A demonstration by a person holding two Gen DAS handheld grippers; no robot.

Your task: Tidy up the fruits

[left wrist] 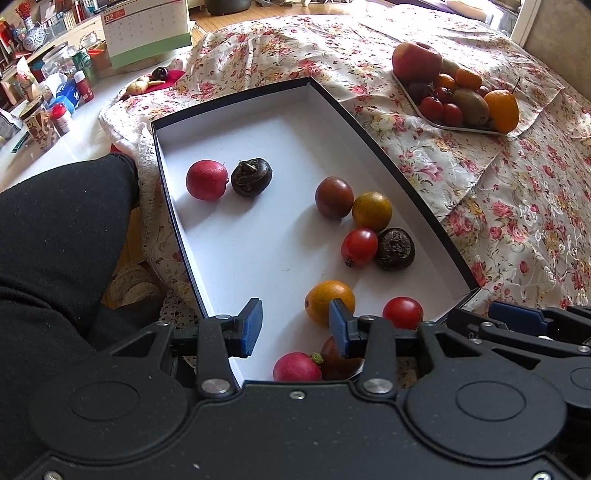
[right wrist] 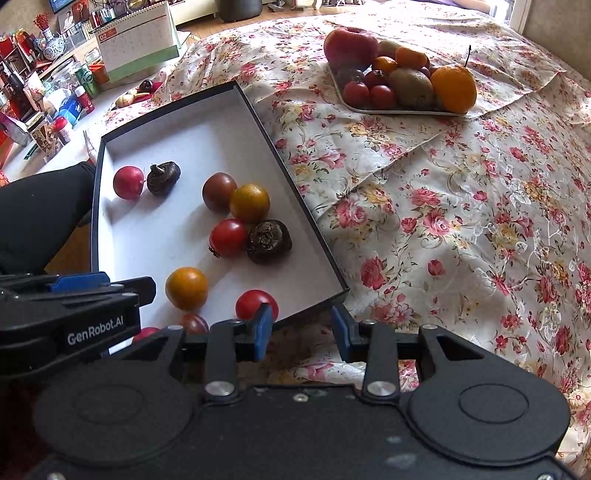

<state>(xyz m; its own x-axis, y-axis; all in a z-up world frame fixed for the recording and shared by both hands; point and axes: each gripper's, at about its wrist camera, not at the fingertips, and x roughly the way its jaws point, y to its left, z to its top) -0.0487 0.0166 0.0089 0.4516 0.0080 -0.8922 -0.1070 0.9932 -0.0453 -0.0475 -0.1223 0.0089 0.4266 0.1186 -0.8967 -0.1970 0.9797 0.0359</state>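
A shallow white box (left wrist: 258,122) (right wrist: 166,122) with dark walls lies on the floral cloth and holds several small fruits: a red one (left wrist: 206,180) beside a dark water chestnut (left wrist: 251,177) at the far left, a cluster of brown, orange, red and dark fruits (left wrist: 369,229) (right wrist: 243,218) along the right wall, and an orange (left wrist: 330,302) (right wrist: 186,288) and red tomato (left wrist: 402,312) (right wrist: 255,303) near the front. My left gripper (left wrist: 295,328) hovers open and empty over the box's near end. My right gripper (right wrist: 302,332) is open and empty over the box's near right corner.
A white tray (left wrist: 461,127) (right wrist: 399,110) heaped with an apple, kiwi, oranges and tomatoes stands at the far right on the cloth. A person's dark sleeve (left wrist: 62,229) lies left of the box. Jars, bottles and a desk calendar (left wrist: 147,33) crowd the far left.
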